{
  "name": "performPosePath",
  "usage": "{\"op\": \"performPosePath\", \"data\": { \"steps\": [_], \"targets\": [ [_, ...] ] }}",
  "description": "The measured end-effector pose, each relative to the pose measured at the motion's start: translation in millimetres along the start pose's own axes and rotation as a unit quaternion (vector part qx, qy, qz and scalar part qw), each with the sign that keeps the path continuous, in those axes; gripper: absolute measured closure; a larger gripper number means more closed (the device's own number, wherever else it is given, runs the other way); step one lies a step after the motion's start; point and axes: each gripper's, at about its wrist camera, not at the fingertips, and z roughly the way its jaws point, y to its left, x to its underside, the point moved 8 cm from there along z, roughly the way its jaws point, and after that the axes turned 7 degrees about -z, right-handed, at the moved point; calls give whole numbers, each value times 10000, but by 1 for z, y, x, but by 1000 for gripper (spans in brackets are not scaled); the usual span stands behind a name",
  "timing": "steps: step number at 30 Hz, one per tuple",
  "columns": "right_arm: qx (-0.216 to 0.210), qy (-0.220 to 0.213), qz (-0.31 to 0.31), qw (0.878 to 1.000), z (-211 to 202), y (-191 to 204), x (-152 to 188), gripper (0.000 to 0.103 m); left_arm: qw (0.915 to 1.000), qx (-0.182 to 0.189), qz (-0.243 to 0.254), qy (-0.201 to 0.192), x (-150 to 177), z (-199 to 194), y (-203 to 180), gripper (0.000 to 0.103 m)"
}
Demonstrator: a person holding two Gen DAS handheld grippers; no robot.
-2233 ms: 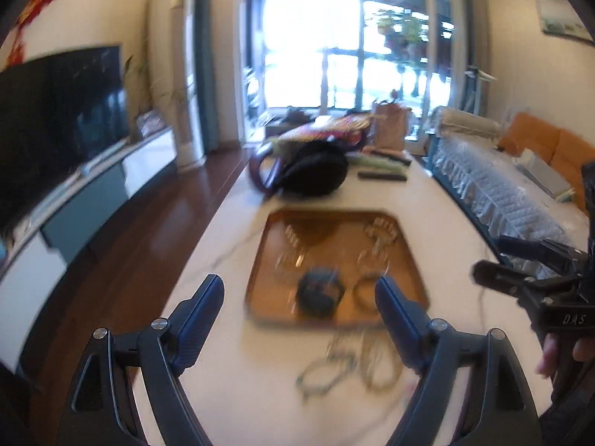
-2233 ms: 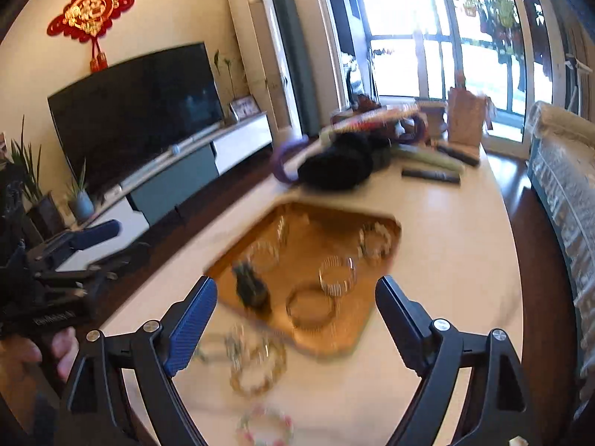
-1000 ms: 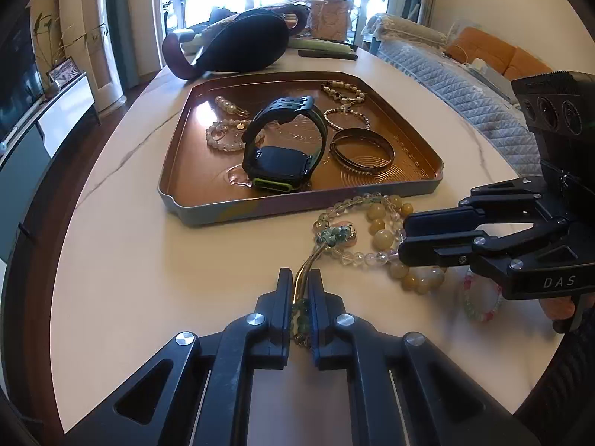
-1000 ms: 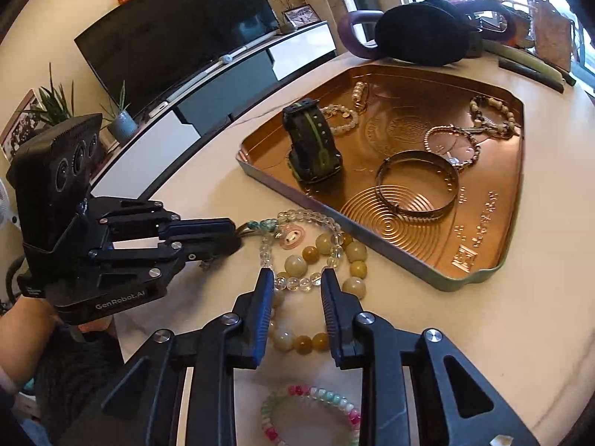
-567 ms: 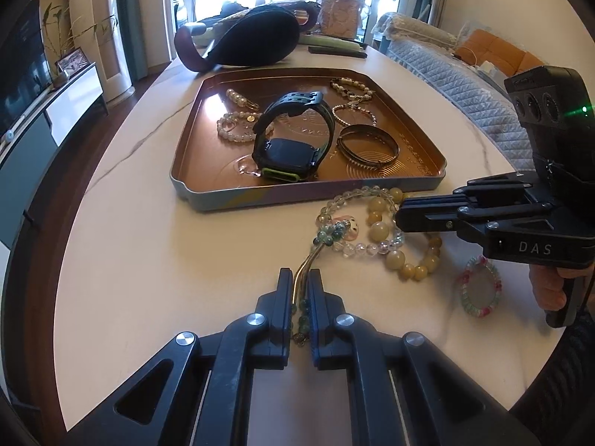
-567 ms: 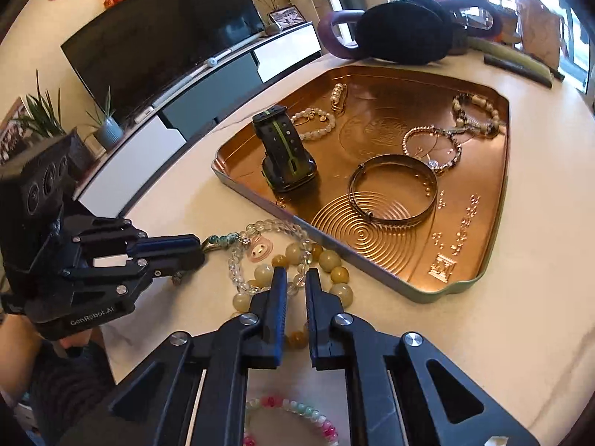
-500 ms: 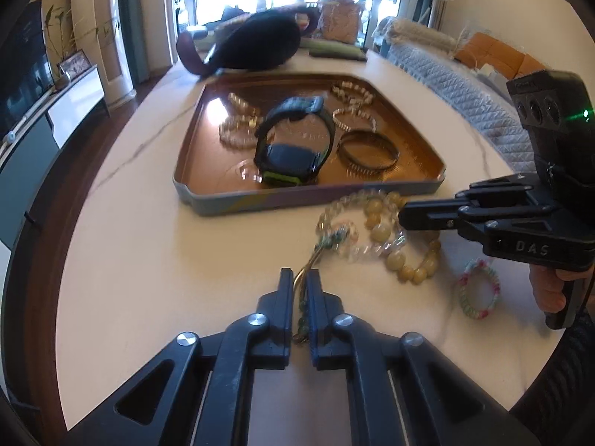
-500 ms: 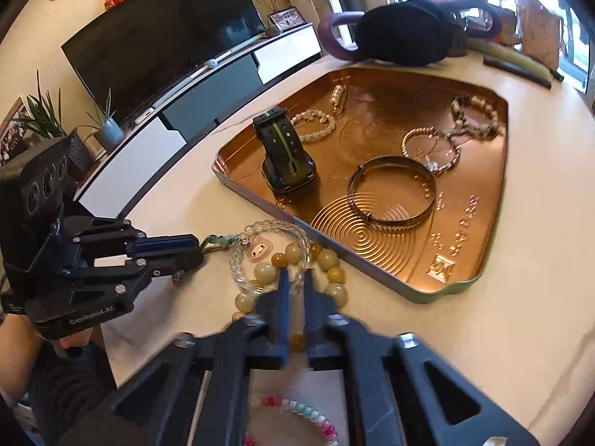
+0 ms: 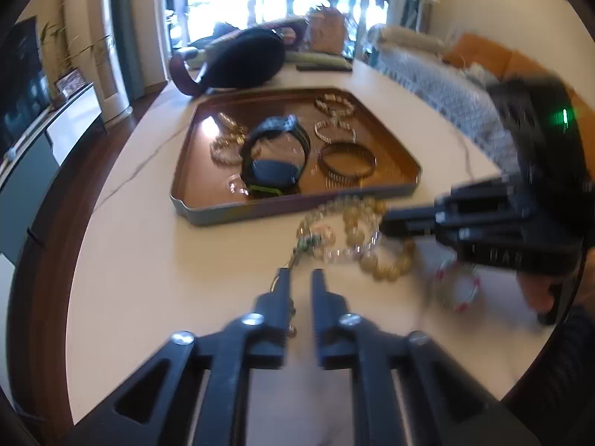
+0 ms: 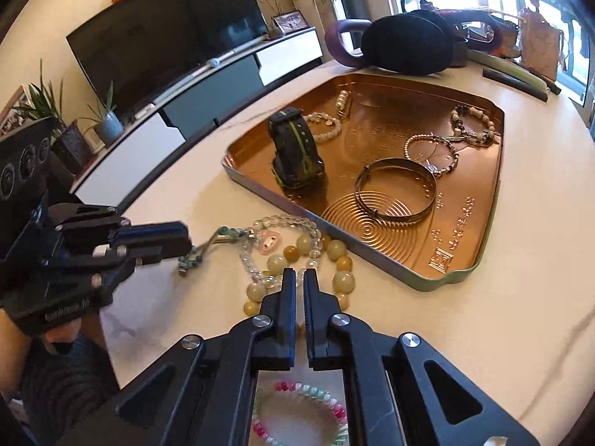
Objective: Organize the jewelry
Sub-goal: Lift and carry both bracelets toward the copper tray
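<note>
A copper tray [image 10: 479, 252] [image 9: 189, 208] holds a black watch [image 10: 295, 148] [image 9: 275, 156], a metal bangle [image 10: 396, 193] [image 9: 347, 161] and several bead bracelets. In front of it on the table lie a clear bead bracelet with a green tassel [image 10: 256, 245] [image 9: 319, 234], a yellow bead bracelet [image 10: 344, 264] [image 9: 390, 264] and a pink-green bracelet [image 10: 297, 420] [image 9: 455, 286]. My right gripper [image 10: 299, 273] is shut over the tangled clear and yellow beads. My left gripper [image 9: 300, 275] stands slightly open by the tassel cord; it also shows in the right wrist view [image 10: 186, 239].
A black and purple bag [image 10: 405, 46] [image 9: 238, 61], a remote [image 9: 323, 67] and other items lie beyond the tray. The round table edge [image 9: 48, 260] drops off at left toward a TV [image 10: 167, 48] and cabinet. A sofa [image 9: 446, 85] stands at right.
My left gripper has parted a little and the tassel cord now lies beside its left finger. My right gripper stays shut on the beads; both views shifted slightly.
</note>
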Motion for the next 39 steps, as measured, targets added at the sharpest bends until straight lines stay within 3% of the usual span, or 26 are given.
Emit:
{"op": "performPosePath", "data": {
  "steps": [1,3,10,11,14,17,20,24,31,39],
  "targets": [
    [22,1,32,10000,1,-2,0,96,10000,-64,64,-35,1,1,1,76],
    [-10,57,94,9999,6,-4,0,95,9998,-161,126,-74,1,4,3,58],
    [69,22,-149,9999,12,-7,-7,86,9994,-79,314,111,-4,28,-2,55],
    [13,19,-167,9999,14,-5,-9,85,9994,-30,320,138,-5,30,-3,60],
    [-181,-45,-185,9997,20,1,-13,81,9990,258,327,159,-6,29,-10,97],
    [-211,-60,-315,9993,23,9,-15,79,9986,336,367,167,-5,28,-14,99],
    [-316,19,-399,9987,24,15,-14,95,9985,410,294,198,-4,27,-13,99],
    [-229,31,-576,9981,23,22,-13,96,9988,386,266,166,-4,25,-15,99],
    [-141,-655,-498,9965,-23,23,-33,96,9975,469,-114,-509,-23,-16,-12,99],
    [9,-1089,-436,9931,-66,31,-43,96,9947,-10,-350,-964,-37,-50,-15,99]
  ]
}}
